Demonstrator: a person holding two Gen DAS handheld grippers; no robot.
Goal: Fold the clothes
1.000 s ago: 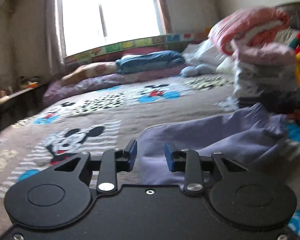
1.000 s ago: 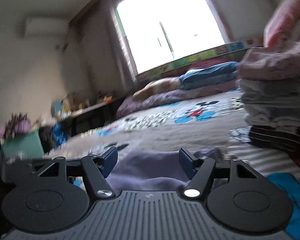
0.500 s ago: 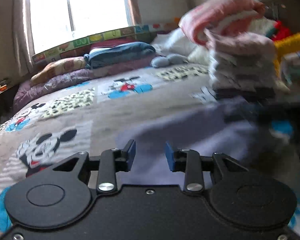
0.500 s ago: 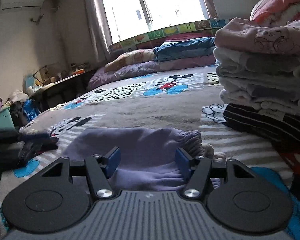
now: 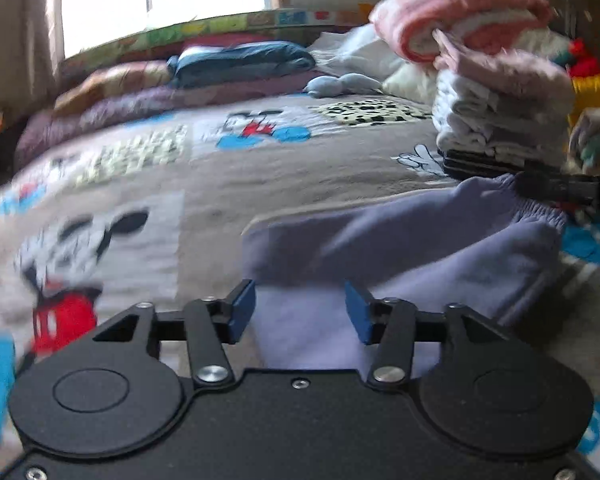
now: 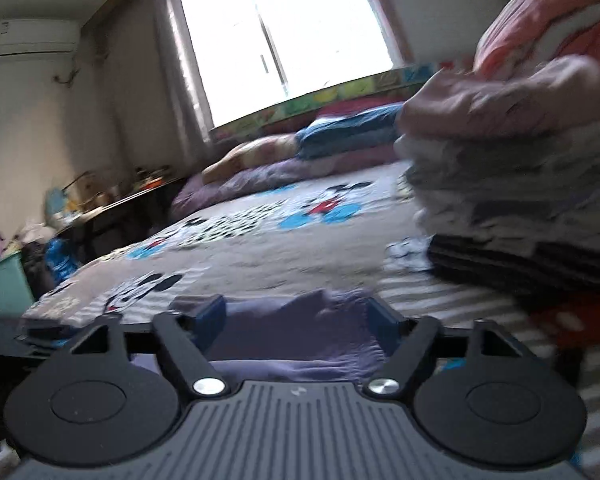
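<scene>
Left gripper (image 5: pixel 300 312), jaws apart, hovers over purple garment (image 5: pixel 400 248) on cartoon bedspread (image 5: pixel 260 172).

You're working in a lived-in home bedroom — the whole foreground is a bed covered by a cartoon-mouse blanket (image 5: pixel 228 168). Rolled quilts and pillows (image 5: pixel 236 62) line its far edge under a bright window (image 6: pixel 284 36) with curtains (image 6: pixel 176 64). A wall air conditioner (image 6: pixel 34 40) hangs high in the corner, and a cluttered side table (image 6: pixel 112 200) stands along the wall beside the bed. To your right a tall stack of folded clothes (image 6: pixel 516 200) sits on the bed — a pink blanket (image 5: pixel 460 12) bundled behind it.
</scene>
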